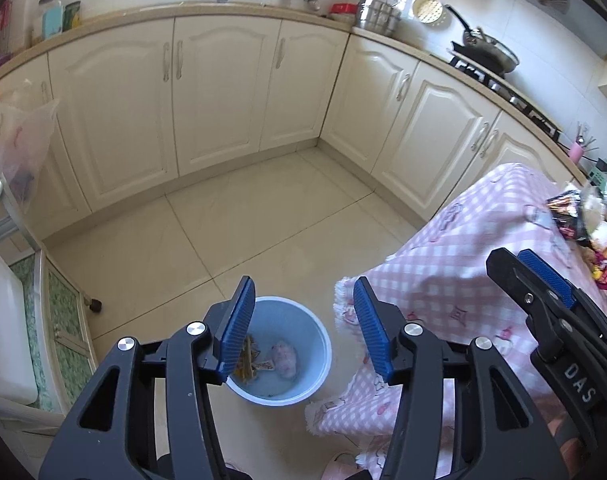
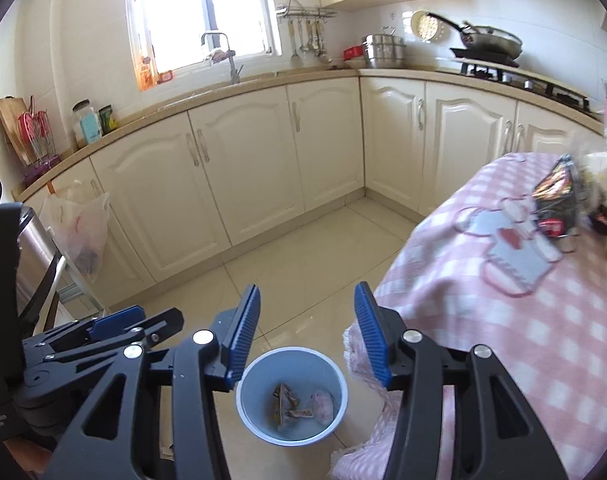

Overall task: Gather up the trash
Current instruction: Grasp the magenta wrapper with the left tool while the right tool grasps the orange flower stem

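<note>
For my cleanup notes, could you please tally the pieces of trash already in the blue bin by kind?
Crumpled pinkish wad: 1
Snack wrappers: at least 2, since they overlap and I cannot separate them cleanly
Total in the blue bin: at least 3

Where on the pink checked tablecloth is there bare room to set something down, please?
The near and middle stretch of the tablecloth is bare, bordered by its fringed edge above the blue bin. The far right end is crowded with snack wrappers.
</note>
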Motion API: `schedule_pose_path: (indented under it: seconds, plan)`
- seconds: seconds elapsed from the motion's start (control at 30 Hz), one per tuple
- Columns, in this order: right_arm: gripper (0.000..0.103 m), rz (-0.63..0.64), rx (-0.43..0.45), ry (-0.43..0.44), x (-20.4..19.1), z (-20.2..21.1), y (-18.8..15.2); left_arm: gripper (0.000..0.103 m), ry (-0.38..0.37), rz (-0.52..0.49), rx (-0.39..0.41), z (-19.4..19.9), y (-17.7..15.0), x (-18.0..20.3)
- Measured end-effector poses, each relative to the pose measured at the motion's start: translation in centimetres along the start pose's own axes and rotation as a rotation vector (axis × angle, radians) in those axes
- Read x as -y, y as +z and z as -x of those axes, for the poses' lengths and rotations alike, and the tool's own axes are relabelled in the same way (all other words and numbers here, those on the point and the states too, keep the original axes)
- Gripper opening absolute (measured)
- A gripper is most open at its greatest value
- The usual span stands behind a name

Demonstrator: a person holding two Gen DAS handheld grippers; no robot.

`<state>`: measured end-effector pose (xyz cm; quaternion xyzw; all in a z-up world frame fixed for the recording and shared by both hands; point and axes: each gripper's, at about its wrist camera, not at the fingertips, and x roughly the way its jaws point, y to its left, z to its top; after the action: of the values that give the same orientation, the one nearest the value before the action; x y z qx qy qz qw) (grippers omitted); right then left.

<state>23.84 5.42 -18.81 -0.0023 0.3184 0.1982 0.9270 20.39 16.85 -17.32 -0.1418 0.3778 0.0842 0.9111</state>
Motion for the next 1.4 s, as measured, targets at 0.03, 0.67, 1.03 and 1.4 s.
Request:
schedule_pose_path:
  seconds: [0.03,0.67,1.03,1.4]
  plan:
    - [0.049,-0.001,0.010,-0.005,0.2,0.7,0.1,0.050,-0.007,-0.009,0.012,0.7,0.0,0.5]
    - [0.058,-0.190,0.264,-0.341,17.3,19.1,0.1,0.071,-0.305,-0.351,0.116,8.1,-1.2,20.2]
    - [0.061,-0.380,0.269,-0.401,27.5,22.5,-2.2,0.071,-0.386,-0.512,0.036,5.3,-3.0,31.9]
    - [0.063,-0.445,0.216,-0.368,30.4,21.0,-2.5,0.065,-0.353,-0.536,-0.029,1.9,-2.7,35.8]
